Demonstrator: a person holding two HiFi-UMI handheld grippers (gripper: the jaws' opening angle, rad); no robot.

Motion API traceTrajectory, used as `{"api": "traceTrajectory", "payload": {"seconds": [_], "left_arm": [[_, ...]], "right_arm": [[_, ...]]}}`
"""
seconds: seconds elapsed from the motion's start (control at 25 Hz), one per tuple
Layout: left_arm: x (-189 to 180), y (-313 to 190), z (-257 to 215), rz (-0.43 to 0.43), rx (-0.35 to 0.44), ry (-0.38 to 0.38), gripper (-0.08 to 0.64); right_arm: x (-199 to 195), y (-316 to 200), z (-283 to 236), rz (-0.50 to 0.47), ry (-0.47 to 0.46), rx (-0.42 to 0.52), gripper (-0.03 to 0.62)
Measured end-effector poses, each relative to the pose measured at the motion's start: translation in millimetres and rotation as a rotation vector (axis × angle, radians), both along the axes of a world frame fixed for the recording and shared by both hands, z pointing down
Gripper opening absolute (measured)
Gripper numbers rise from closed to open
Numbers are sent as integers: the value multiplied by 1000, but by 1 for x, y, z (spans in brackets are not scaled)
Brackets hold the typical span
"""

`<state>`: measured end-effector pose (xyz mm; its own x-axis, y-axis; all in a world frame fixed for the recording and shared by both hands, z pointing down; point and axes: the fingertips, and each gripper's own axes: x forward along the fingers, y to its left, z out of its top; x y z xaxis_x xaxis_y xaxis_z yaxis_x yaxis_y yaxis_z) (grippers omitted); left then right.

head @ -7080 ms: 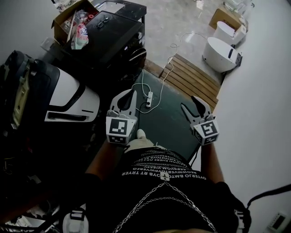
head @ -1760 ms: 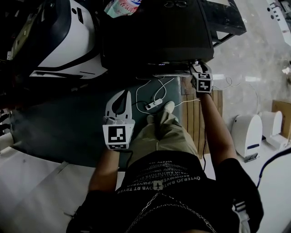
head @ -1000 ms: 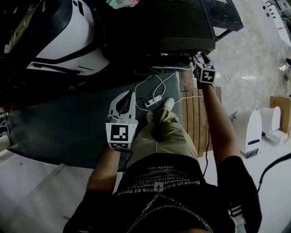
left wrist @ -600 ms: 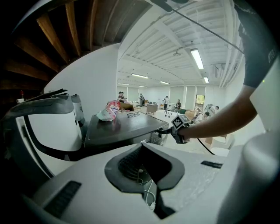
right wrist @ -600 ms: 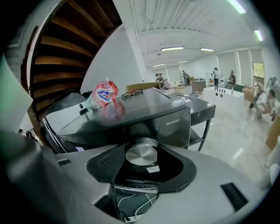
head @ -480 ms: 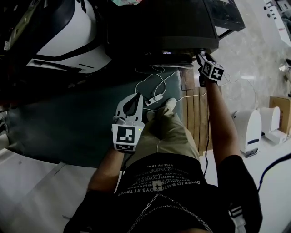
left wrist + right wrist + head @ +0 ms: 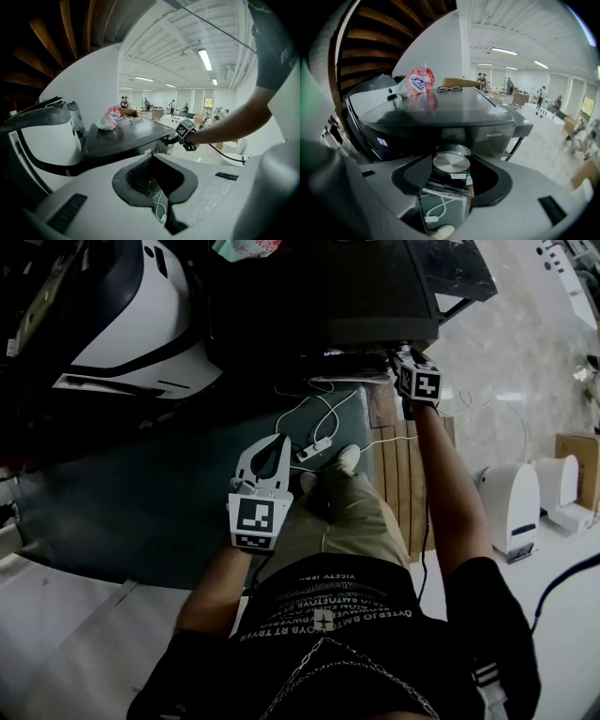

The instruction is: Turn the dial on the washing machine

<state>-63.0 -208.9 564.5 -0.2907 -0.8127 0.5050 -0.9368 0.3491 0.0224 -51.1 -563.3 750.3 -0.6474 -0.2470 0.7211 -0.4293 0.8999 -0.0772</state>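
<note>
right gripper [image 7: 401, 354]: at front panel of washing machine [image 7: 323, 292]; jaws spread, just been opening, grip released. dial [image 7: 451, 162]: round, silver, on panel beside lit display [image 7: 382, 140], standing between the open jaws. left gripper [image 7: 274, 442]: jaws together, nothing held, low over dark mat [image 7: 141, 493], well apart from machine.

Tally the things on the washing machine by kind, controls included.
dial: 1
lit display: 1
glasses: 1
pink packet: 1
Total: 4
</note>
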Motion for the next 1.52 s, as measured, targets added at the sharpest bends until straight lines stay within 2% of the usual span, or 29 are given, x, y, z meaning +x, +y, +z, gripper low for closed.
{"api": "traceTrajectory", "payload": {"seconds": [0.12,0.16,0.2,0.24,0.32,0.4,0.48,0.56,0.72,0.88,0.96,1.04,1.12,1.2,1.28,1.36,1.52], "left_arm": [[3,-4,-2,-5,-2,-4,5],[4,-5,-1,-5,-8,-3,5],[5,-5,-1,-6,-14,-3,5],[5,-6,-1,-9,-19,-4,5],[1,-7,-2,-20,-22,-9,5],[-2,-6,-2,-37,-21,-12,5],[-1,-6,-3,-48,-21,-14,5],[2,-7,-4,-53,-19,-12,5],[8,-6,-3,-59,-18,-4,5],[10,-3,-5,-68,-17,-9,5],[11,-1,-6,-67,-16,-13,5],[10,2,-8,-68,-17,-17,5],[7,6,-11,-74,-17,-21,5],[6,10,-14,-78,-15,-27,5],[8,13,-16,-78,-14,-30,5],[8,16,-19,-79,-14,-32,5],[1,27,-28,-94,-8,-42,5]], "right_arm": [[1,1,-2,61,-159,-214,252],[1,1,-3,67,-189,-244,252],[1,1,-5,56,-195,-235,253],[0,-1,-6,35,-182,-187,254],[-1,-7,-13,2,-131,-39,250],[-4,-6,-17,-22,-74,69,248],[-5,-2,-14,-35,-26,106,235],[-3,-3,-10,-19,-33,75,242],[0,-8,-8,-2,-103,-43,239],[-2,-2,-11,48,-191,-227,241],[0,-1,-12,66,-213,-268,241],[1,-3,-13,61,-190,-212,241],[0,-4,-17,26,-137,-78,238],[-3,-1,-21,-27,-64,52,236],[-2,3,-19,-67,30,130,213],[0,3,-16,-75,65,130,217],[3,0,-14,-1,-26,-51,215]]}}
